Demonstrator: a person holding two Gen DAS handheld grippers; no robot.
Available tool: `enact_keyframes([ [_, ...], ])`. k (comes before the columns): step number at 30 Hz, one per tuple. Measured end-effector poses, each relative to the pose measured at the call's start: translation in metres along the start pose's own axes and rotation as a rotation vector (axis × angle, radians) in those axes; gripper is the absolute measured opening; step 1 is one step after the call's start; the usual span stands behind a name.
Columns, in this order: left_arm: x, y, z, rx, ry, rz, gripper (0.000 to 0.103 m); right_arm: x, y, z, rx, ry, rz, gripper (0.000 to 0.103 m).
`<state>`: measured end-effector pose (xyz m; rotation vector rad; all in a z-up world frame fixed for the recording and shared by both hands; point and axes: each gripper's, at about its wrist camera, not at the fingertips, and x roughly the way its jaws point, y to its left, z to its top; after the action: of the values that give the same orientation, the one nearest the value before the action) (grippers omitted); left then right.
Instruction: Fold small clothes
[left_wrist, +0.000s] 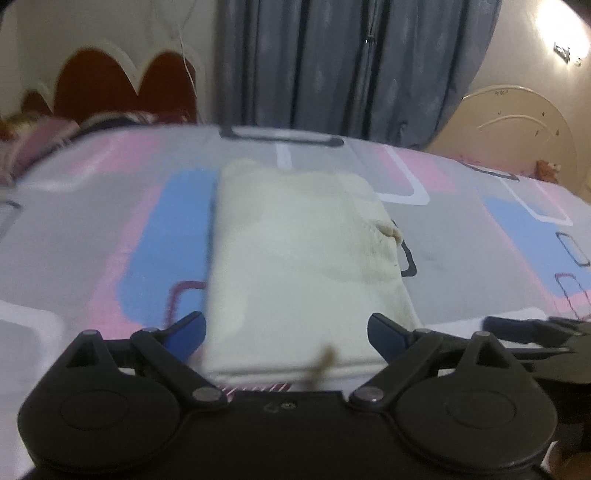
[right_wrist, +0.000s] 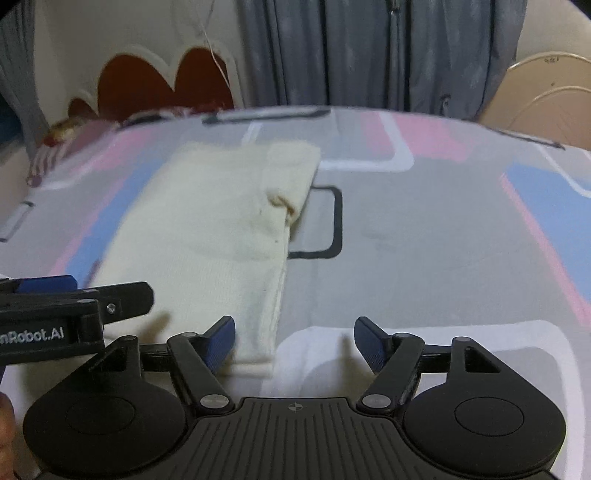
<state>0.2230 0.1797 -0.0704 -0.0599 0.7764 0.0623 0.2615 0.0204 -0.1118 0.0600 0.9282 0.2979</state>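
Cream knit cloth (left_wrist: 295, 258), folded into a long rectangle, lay flat on your patterned bedsheet (left_wrist: 110, 221) in the left wrist view, its near end between the spread blue pads of your left gripper (left_wrist: 286, 338), which gripped nothing. From the right wrist view, your right gripper (right_wrist: 294, 345) stood with jaws apart and empty above the sheet, the cloth's near right corner just beside its left pad (right_wrist: 221, 343). Grey curtains (right_wrist: 369, 51) hung beyond the bed.

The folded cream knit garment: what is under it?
The cream knit garment lies on a bedsheet with pink, blue and grey blocks. The sheet shows around it; the part beneath is covered.
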Motion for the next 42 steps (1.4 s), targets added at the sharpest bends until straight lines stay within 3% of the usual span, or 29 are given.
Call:
enact_keyframes([
  [4, -0.064, -0.004, -0.011, 0.016, -0.064, 0.053, 0.093, -0.061, -0.002, -0.018, 0.009, -0.049, 0.049, 0.073],
  [8, -0.131, -0.012, -0.026, 0.011, -0.099, 0.089, 0.095, -0.139, -0.001, -0.042, 0.032, -0.123, 0.116, 0.090],
  [12, -0.195, -0.022, -0.045, -0.009, -0.142, 0.098, 0.095, -0.217, 0.012, -0.064, -0.013, -0.206, 0.108, 0.102],
  [18, -0.263, -0.037, -0.070, -0.019, -0.197, 0.119, 0.095, -0.303, 0.034, -0.094, -0.030, -0.293, 0.058, 0.103],
  [25, -0.302, -0.036, -0.088, -0.056, -0.220, 0.135, 0.095, -0.343, 0.055, -0.122, -0.077, -0.400, -0.066, 0.103],
  [34, -0.318, -0.031, -0.101, -0.076, -0.229, 0.156, 0.095, -0.357, 0.052, -0.128, -0.053, -0.455, -0.058, 0.103],
  [42, -0.320, -0.033, -0.105, -0.077, -0.221, 0.148, 0.095, -0.358, 0.049, -0.130, -0.065, -0.452, -0.049, 0.103],
])
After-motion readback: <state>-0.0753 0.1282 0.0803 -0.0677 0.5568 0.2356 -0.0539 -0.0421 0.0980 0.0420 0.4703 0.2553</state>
